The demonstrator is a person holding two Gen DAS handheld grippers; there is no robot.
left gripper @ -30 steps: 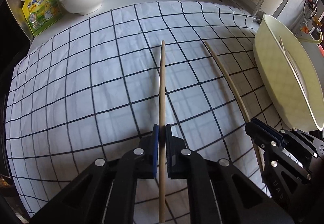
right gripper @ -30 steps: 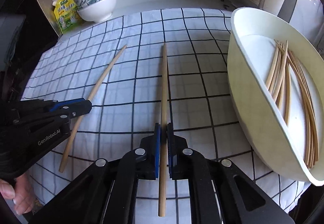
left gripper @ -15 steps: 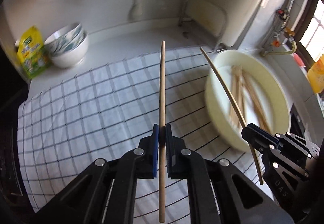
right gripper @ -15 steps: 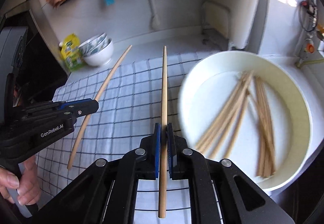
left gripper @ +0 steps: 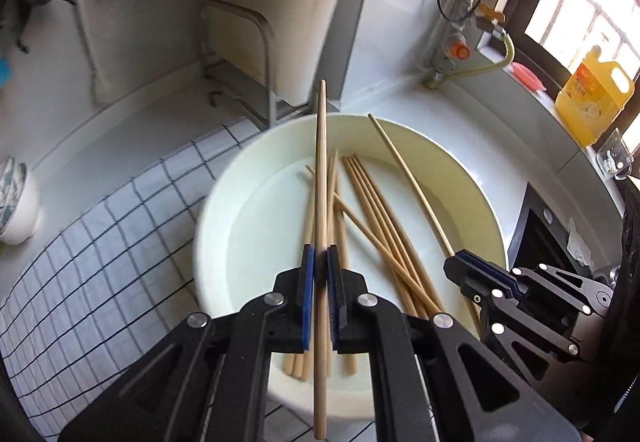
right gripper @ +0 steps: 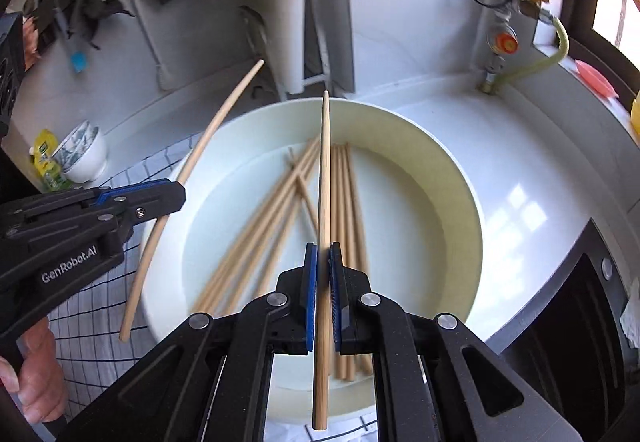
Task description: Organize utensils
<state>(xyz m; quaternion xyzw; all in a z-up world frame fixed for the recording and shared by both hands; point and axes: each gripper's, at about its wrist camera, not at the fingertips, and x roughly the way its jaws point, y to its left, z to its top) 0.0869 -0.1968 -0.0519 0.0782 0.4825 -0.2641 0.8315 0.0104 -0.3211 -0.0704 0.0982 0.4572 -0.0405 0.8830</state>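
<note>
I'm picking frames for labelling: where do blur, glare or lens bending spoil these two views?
Left wrist view: window blown out, wall smeared, held chopstick sharp. Right wrist view: chopsticks in the basin blurred, counter glares, the left gripper's chopstick looks bowed.

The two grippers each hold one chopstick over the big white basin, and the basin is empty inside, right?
Not quite. The left gripper and the right gripper do each hold one chopstick over the white basin, but the basin isn't empty. Both wrist views show a pile of chopsticks already lying inside it.
</note>
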